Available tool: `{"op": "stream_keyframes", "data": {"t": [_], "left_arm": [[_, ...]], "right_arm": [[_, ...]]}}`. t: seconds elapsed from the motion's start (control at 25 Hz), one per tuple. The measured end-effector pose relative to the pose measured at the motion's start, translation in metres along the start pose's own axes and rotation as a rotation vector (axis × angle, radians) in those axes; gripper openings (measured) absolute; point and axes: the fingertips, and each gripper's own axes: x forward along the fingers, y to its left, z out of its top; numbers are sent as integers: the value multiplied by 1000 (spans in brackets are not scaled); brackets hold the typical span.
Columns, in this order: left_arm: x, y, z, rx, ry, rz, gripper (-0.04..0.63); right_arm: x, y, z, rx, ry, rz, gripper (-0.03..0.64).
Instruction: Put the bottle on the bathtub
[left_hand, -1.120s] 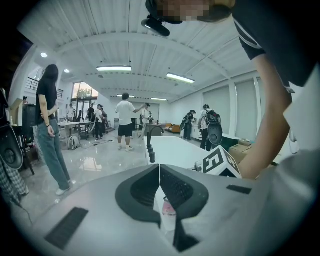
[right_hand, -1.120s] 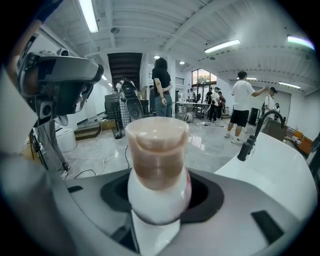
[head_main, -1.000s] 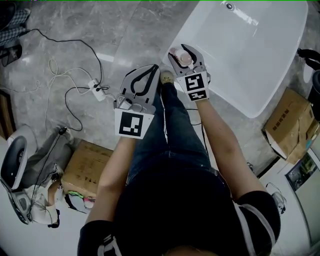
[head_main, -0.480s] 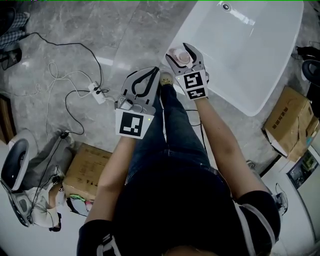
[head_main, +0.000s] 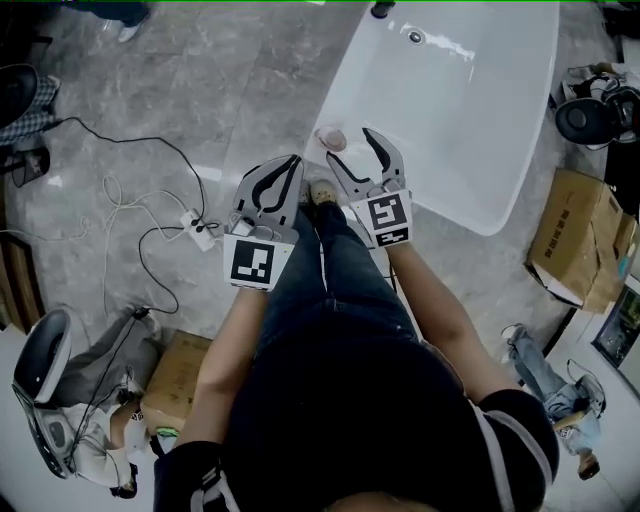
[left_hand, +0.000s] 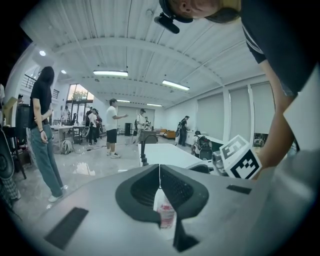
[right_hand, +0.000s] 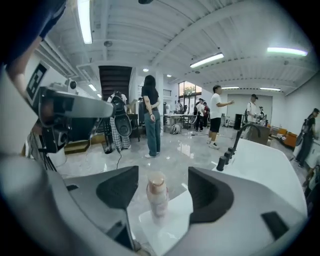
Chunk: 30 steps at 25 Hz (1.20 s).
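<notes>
A small pinkish bottle (head_main: 331, 138) with a rose-gold cap stands upright on the near corner of the white bathtub's rim (head_main: 352, 70). My right gripper (head_main: 351, 146) is open just behind it. In the right gripper view the bottle (right_hand: 156, 196) stands between the spread pads (right_hand: 119, 187) with a gap on each side. My left gripper (head_main: 296, 160) is shut and holds nothing, left of the tub corner above the person's leg. In the left gripper view the bottle (left_hand: 165, 212) shows beyond the closed fingers (left_hand: 141, 187).
A dark faucet (right_hand: 222, 161) stands on the tub rim farther along. A power strip and cables (head_main: 200, 232) lie on the marble floor to the left. Cardboard boxes (head_main: 585, 235) sit to the right of the tub. Several people (right_hand: 152, 115) stand in the room beyond.
The right gripper, shut on the bottle over the tub corner a second ago, has opened and drawn back a little. The bottle now stands free on the rim. The left gripper stays shut.
</notes>
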Motion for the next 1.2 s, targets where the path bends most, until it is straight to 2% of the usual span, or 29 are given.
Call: {"op": "stream_keyframes", "data": {"t": [0.12,0.16,0.2,0.28,0.32,0.52,0.6,0.72,0.96,1.2], "left_arm": [[-1,-4,24,-24,-26,7,26],[-1,-5,32,-29,-35,9,26],[1,-5,40,-29,-46,10,26],[4,-8,58,-25,-73,4,26],[5,-10,67,-20,-85,-1,26],[5,-23,105,24,-95,-19,26],[5,-23,127,37,-136,-14,26],[7,-13,168,72,-228,2,26],[-19,-8,225,106,-276,74,25],[-34,-15,276,126,-333,103,26]], "right_arm": [[-38,-7,30,39,-69,-39,293],[-49,-9,39,50,-90,-54,233],[-59,-13,49,60,-111,-74,142],[-75,-23,68,82,-144,-121,65],[-84,-28,76,99,-155,-143,52],[-125,-50,118,154,-216,-208,26],[-137,-59,141,151,-255,-236,26],[-150,-75,180,126,-336,-290,26],[-194,-69,241,59,-439,-353,26],[-223,-62,289,-11,-508,-379,26]]}}
